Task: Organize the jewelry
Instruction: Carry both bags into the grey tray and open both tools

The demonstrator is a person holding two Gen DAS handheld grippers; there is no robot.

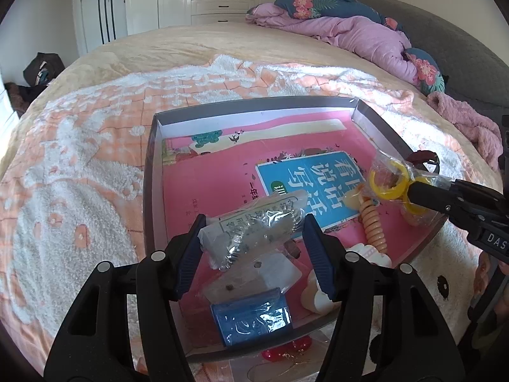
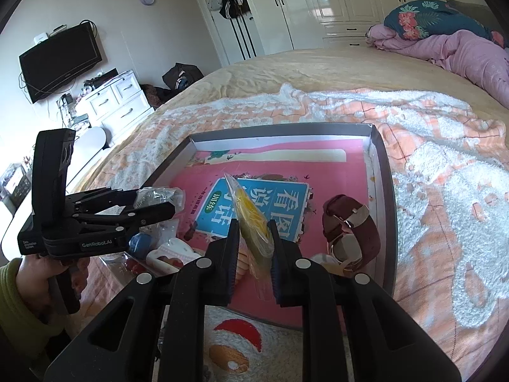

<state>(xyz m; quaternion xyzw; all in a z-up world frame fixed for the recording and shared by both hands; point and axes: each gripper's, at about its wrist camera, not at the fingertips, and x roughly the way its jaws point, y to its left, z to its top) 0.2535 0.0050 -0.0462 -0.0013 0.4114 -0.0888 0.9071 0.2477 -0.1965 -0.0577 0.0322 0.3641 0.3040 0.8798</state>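
Note:
A shallow grey box lid (image 1: pixel 152 172) lies on the bed with a pink book (image 1: pixel 222 172) inside it. My left gripper (image 1: pixel 253 248) is shut on a clear bag of silvery jewelry (image 1: pixel 254 232) and holds it above the book; the same bag shows in the right wrist view (image 2: pixel 156 197). My right gripper (image 2: pixel 254 245) is shut on a clear bag of yellow rings (image 2: pixel 251 219), held over the box; the rings also show in the left wrist view (image 1: pixel 389 181). A maroon watch (image 2: pixel 353 232) lies in the box on the right.
A blue packet (image 1: pixel 251 318), a clear bag (image 1: pixel 257 277), an orange coil tie (image 1: pixel 373 226) and cream pieces (image 1: pixel 315 296) lie in the box (image 2: pixel 386 197). Red earrings (image 1: pixel 286 351) lie in front of it. A purple duvet (image 2: pixel 461 51) is piled at the far right.

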